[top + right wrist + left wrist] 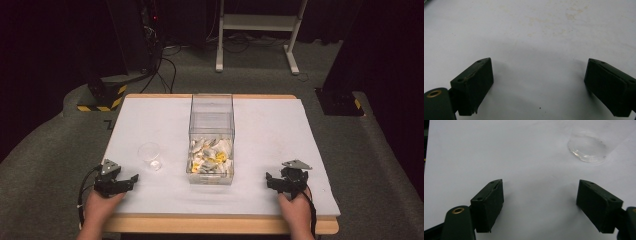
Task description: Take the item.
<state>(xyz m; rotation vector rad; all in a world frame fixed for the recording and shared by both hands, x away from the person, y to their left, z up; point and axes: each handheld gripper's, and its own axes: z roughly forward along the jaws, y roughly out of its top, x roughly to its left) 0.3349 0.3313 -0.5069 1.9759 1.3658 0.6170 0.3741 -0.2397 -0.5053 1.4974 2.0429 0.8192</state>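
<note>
Tall clear plastic bin (211, 131) holding white and yellow pieces (211, 156) sits mid white table (270, 125). Small clear plastic cup (150, 155) just left of bin. Left gripper (129, 179) near-left of bin, right gripper (270, 181) near-right; both jaws spread, empty.

Clear plastic cup (150, 154), matt tabletop (280, 130)

Parted jaws over stained white table (536, 45)

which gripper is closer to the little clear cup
Left. The left gripper sits just short of the clear cup, slightly to its left, jaws open. The right gripper rests on the far side of the clear bin, well to the cup's right, jaws open too.
</note>
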